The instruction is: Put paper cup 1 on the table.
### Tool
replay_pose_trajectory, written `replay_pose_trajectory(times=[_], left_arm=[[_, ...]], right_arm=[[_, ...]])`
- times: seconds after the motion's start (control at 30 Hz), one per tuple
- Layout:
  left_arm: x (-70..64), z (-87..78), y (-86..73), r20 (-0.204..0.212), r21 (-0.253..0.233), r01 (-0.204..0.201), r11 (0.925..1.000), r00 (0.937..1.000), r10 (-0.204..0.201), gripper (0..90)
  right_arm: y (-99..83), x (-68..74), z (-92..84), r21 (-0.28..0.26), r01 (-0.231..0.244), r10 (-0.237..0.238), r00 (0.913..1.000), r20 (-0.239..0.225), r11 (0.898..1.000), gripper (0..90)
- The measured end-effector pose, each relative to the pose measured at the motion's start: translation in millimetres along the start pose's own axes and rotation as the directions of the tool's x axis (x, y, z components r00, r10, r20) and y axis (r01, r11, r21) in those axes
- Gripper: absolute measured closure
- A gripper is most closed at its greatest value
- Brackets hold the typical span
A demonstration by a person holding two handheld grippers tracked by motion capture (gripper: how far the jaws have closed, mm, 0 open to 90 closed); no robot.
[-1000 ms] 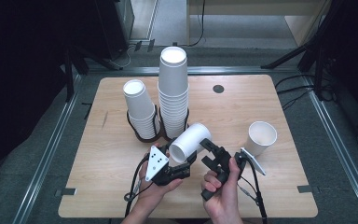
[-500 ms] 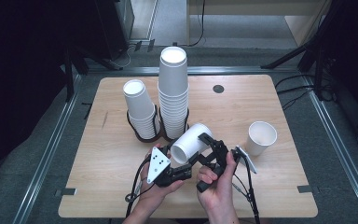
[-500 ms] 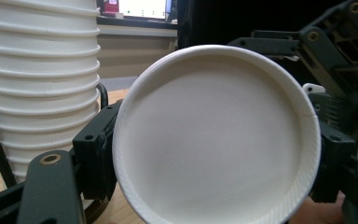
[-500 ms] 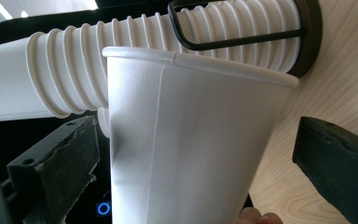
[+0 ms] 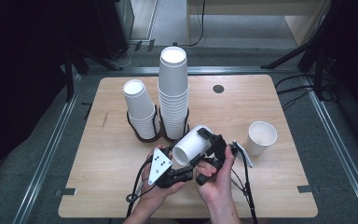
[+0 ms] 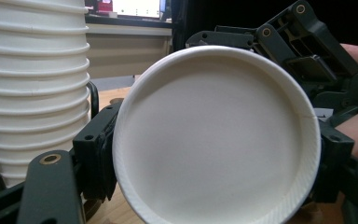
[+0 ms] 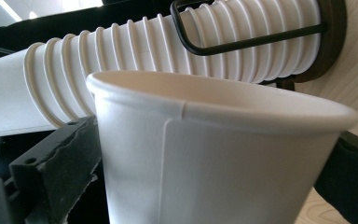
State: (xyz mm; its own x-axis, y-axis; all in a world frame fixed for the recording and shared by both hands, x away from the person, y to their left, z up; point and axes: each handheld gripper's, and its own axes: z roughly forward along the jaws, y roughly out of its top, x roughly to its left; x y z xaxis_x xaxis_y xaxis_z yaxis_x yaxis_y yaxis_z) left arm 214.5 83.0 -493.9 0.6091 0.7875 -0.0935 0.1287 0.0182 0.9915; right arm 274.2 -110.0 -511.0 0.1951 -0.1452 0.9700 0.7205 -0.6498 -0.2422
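A white paper cup (image 5: 193, 143) lies on its side just above the table's front middle. My left gripper (image 5: 186, 157) is shut on its base end; in the left gripper view the cup's bottom (image 6: 214, 135) sits between both black jaws. My right gripper (image 5: 208, 140) comes from the right around the cup's mouth end. In the right gripper view the cup (image 7: 205, 154) stands between the two jaws, which have just been closing and lie close along its wall without clearly pressing it.
A tall stack of cups (image 5: 173, 93) and a shorter stack (image 5: 141, 107) stand in black wire holders behind my hands. A single upright cup (image 5: 262, 137) stands at the right. The wooden table (image 5: 107, 186) has bare room at the front left and far right.
My right gripper has moved in from the right and now straddles the cup's mouth end. The left gripper and the cup have stayed in place.
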Motion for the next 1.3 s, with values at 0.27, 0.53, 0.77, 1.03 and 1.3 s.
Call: replay_pose_trajectory(times=[0.27, 0.53, 0.77, 1.03, 1.3], left_arm=[[2.1, 0.0, -0.7, 0.004, 0.001, 0.0, 1.0, 1.0, 0.0, 21.1], [6.6, -5.6, 6.7, 0.028, 0.022, 0.036, 0.9991, 0.9989, -0.036, 11.6], [21.1, -9.9, 13.8, 0.041, 0.12, 0.047, 0.9917, 0.9978, -0.052, 1.4], [31.9, -15.3, 18.6, 0.049, 0.146, 0.085, 0.9856, 0.9944, -0.093, 0.6], [40.6, -20.0, 19.6, 0.032, 0.151, 0.089, 0.9846, 0.995, -0.095, 0.7]], right_arm=[[0.4, -1.1, 0.6, -0.018, 0.004, -0.004, 1.0, 0.005, 1.0, 11.2], [-4.5, 3.8, -2.8, -0.086, 0.086, -0.084, 0.9962, 0.023, 0.993, 13.8], [-8.7, 14.5, -9.3, -0.165, 0.278, -0.264, 0.959, 0.103, 0.946, 13.9], [-13.6, 25.4, -11.4, -0.228, 0.468, -0.436, 0.8822, 0.179, 0.854, 13.8], [-27.4, 34.4, -9.9, -0.227, 0.731, -0.659, 0.6804, 0.321, 0.644, 13.8]])
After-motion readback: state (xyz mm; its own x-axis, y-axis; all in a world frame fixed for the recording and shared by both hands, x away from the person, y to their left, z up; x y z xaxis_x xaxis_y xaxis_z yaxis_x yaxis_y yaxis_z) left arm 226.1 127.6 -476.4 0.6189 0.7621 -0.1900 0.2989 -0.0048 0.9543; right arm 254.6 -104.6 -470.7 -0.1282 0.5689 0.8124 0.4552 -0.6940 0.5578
